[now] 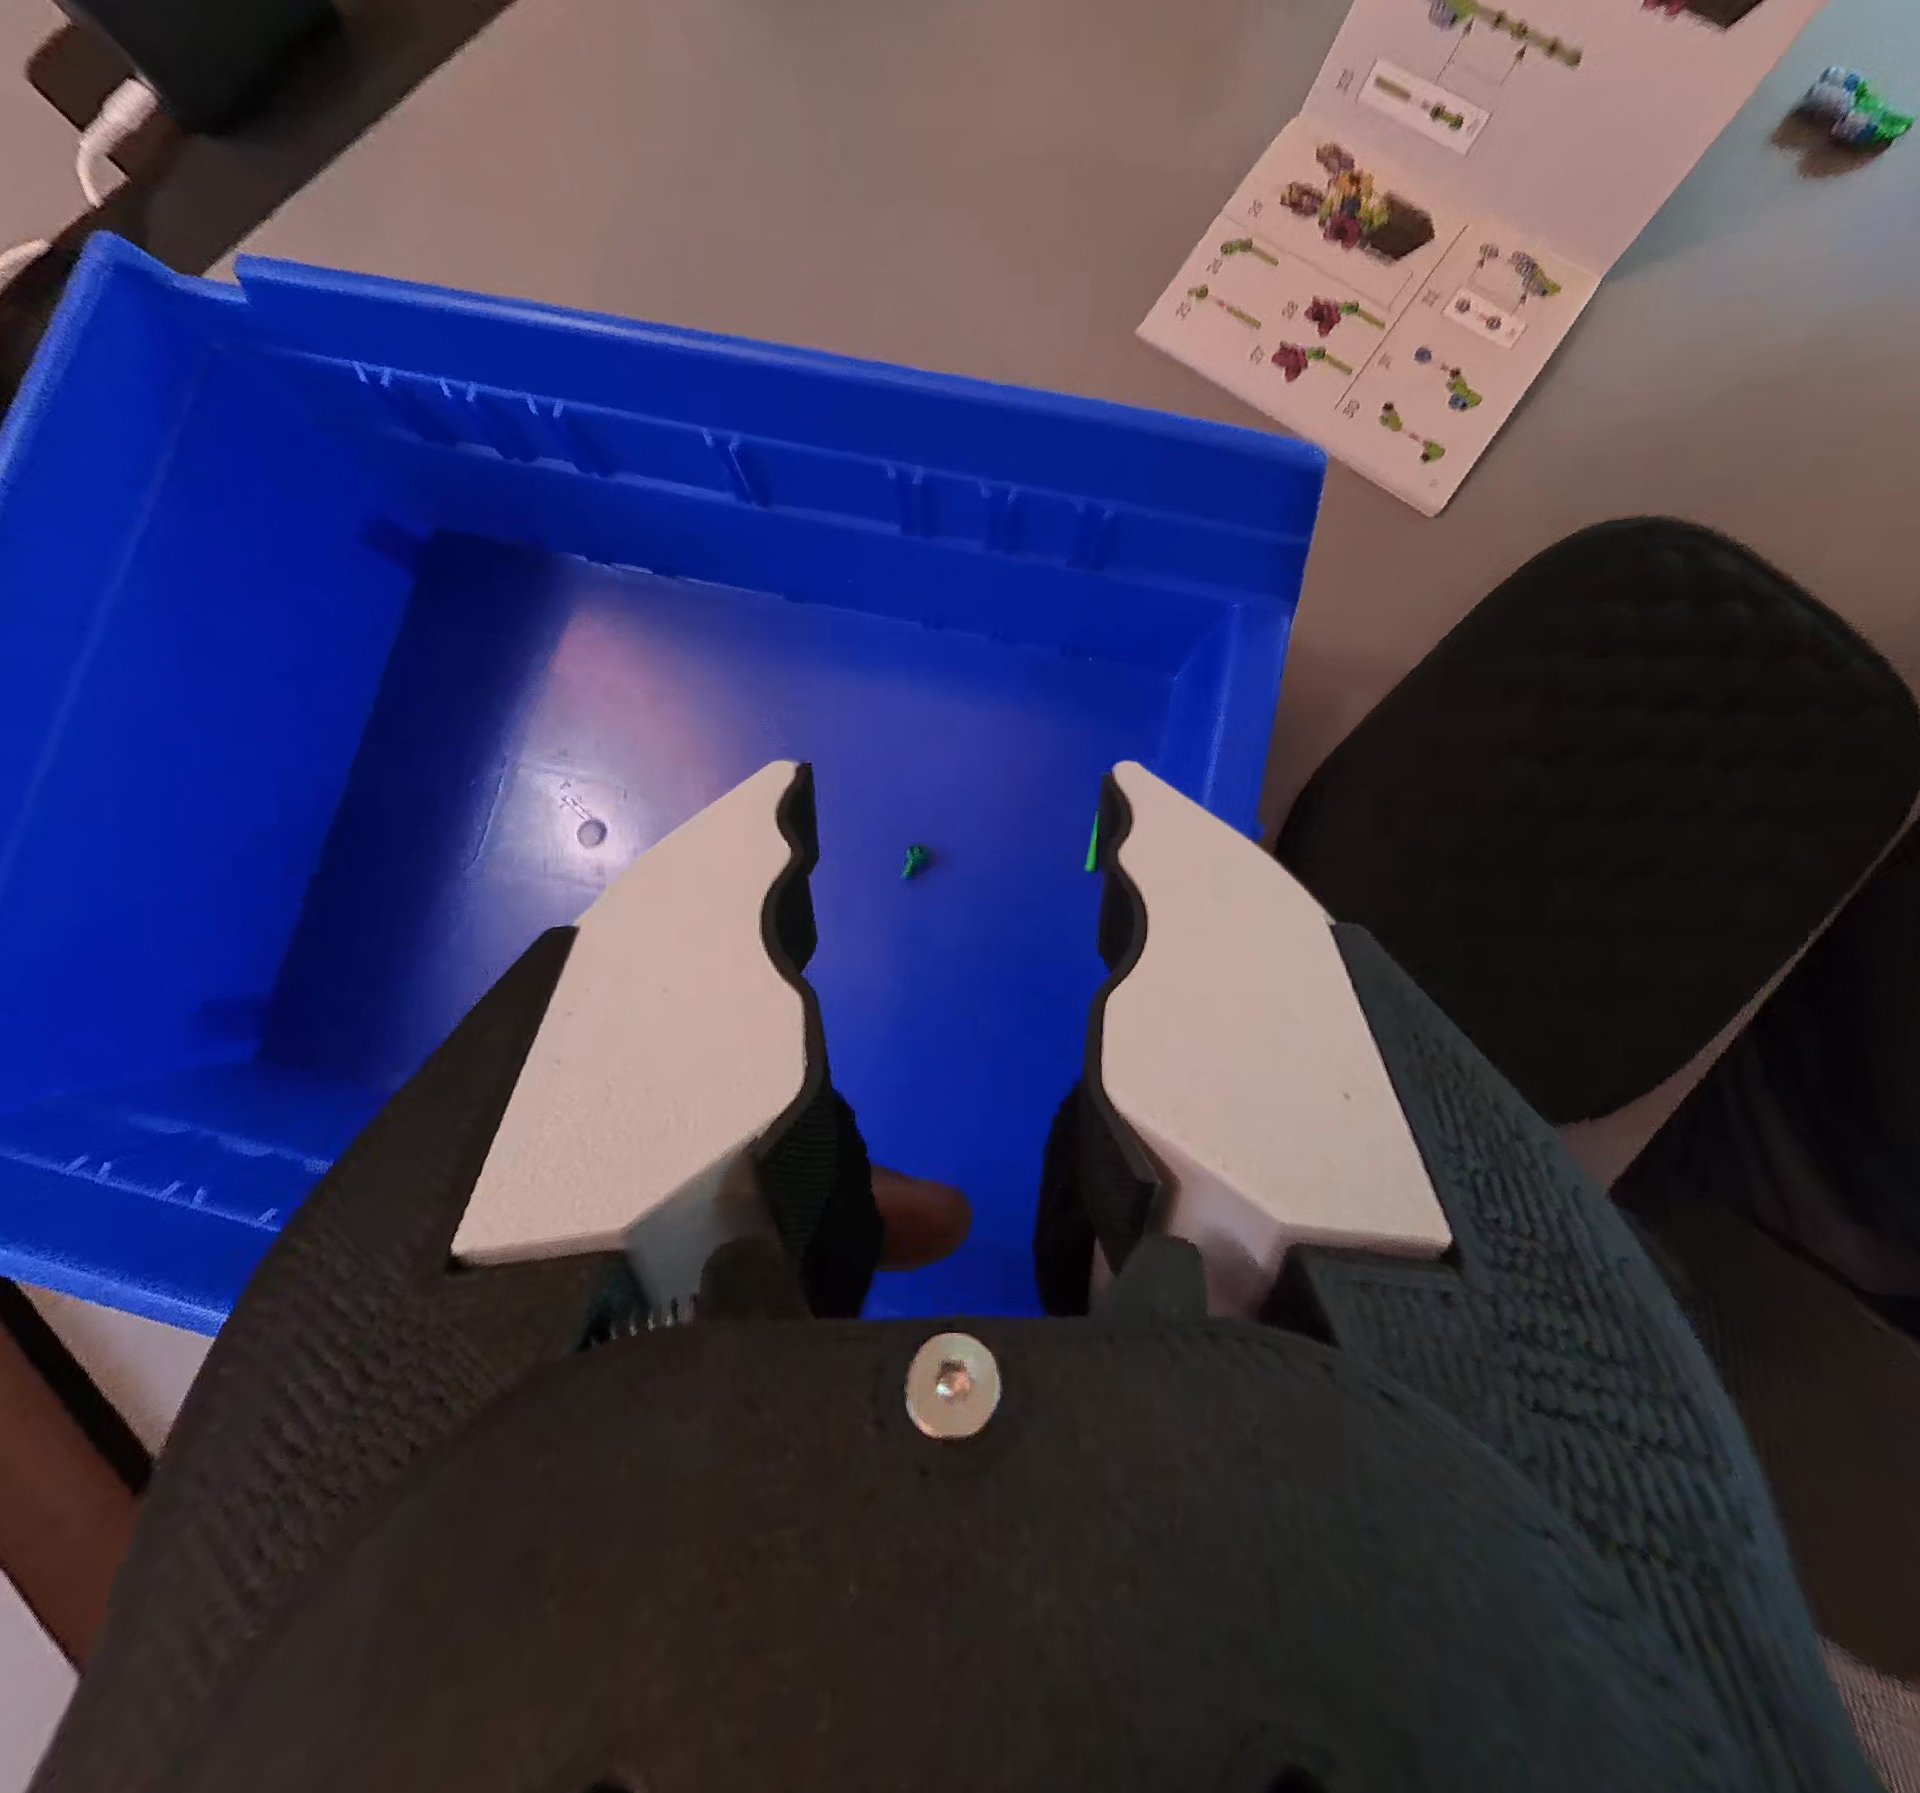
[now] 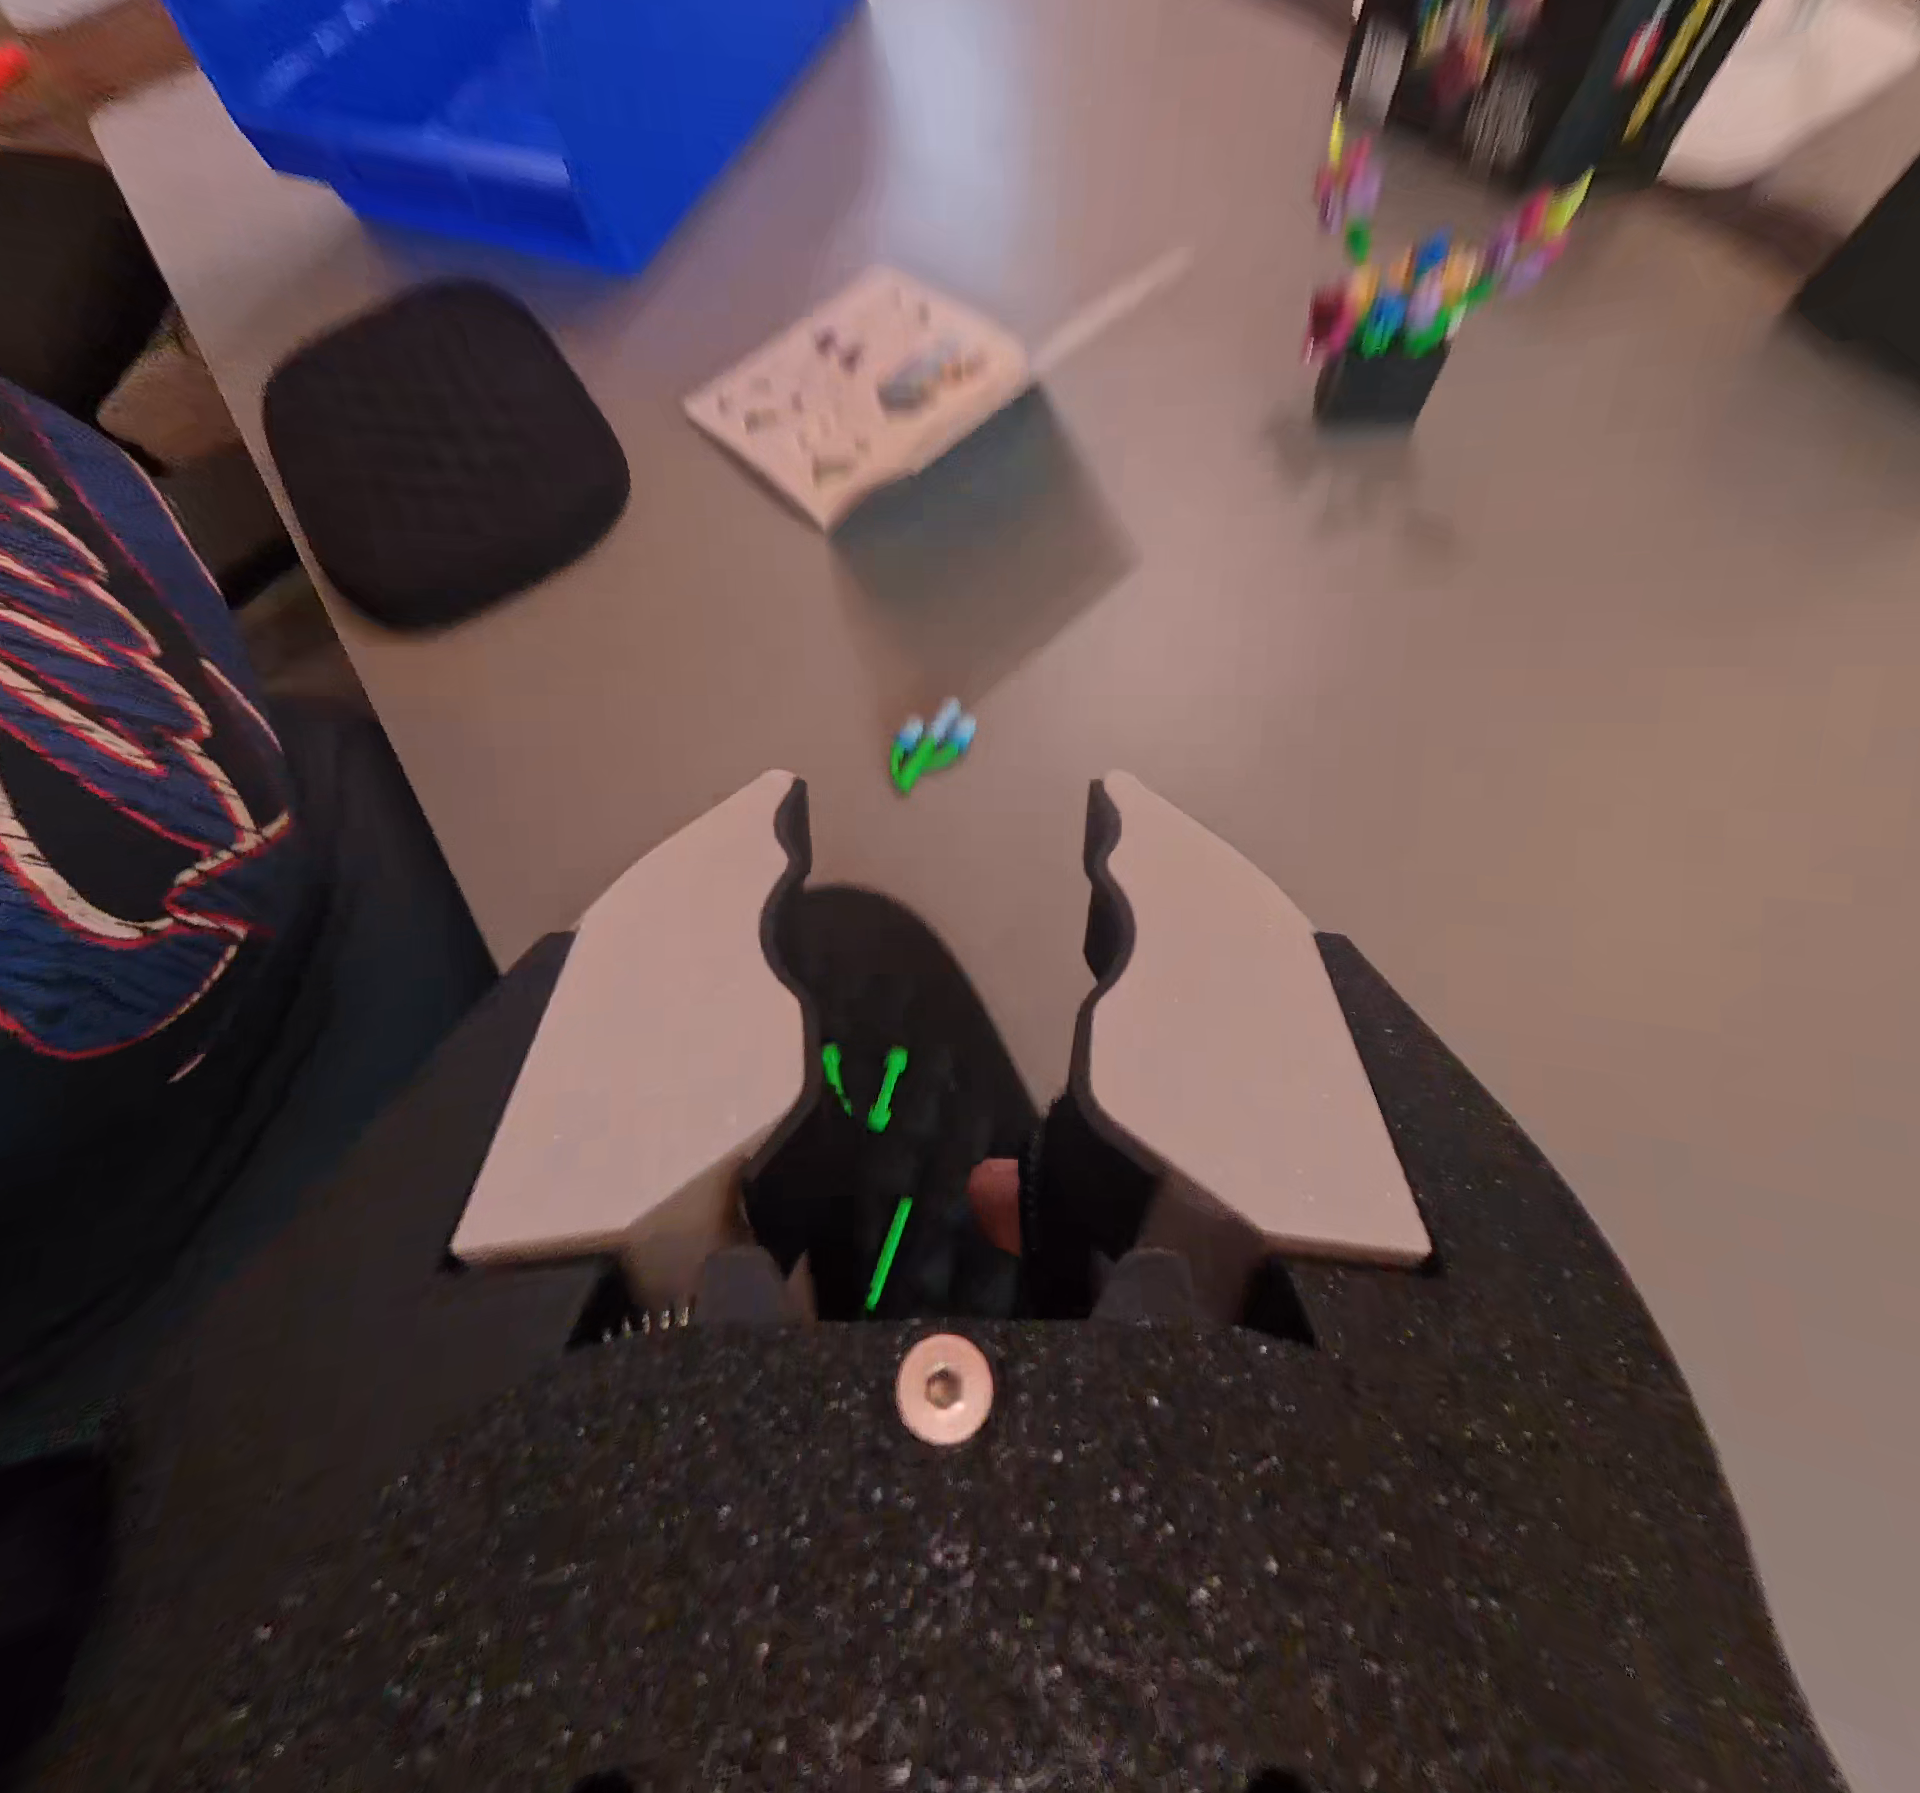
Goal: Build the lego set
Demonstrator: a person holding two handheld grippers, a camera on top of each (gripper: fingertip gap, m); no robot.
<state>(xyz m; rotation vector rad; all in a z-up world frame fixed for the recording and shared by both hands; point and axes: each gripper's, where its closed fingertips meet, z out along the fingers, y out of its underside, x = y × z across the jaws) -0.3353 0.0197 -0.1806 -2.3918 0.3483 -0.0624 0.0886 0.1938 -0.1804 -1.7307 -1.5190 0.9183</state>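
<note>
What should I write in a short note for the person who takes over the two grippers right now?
Left gripper: open, empty, over the blue bin.
Right gripper: open, empty, above the grey table.
In the bin: a small green piece and a thin green stem beside the right finger.
On the table: open instruction booklet, small blue-and-green flower piece, flower arrangement in a black pot, set box behind it.
More green stems lie on something dark under the right gripper.
Done: most of the arrangement, it seems.
Left: pick up the loose pieces and attach them.
</note>
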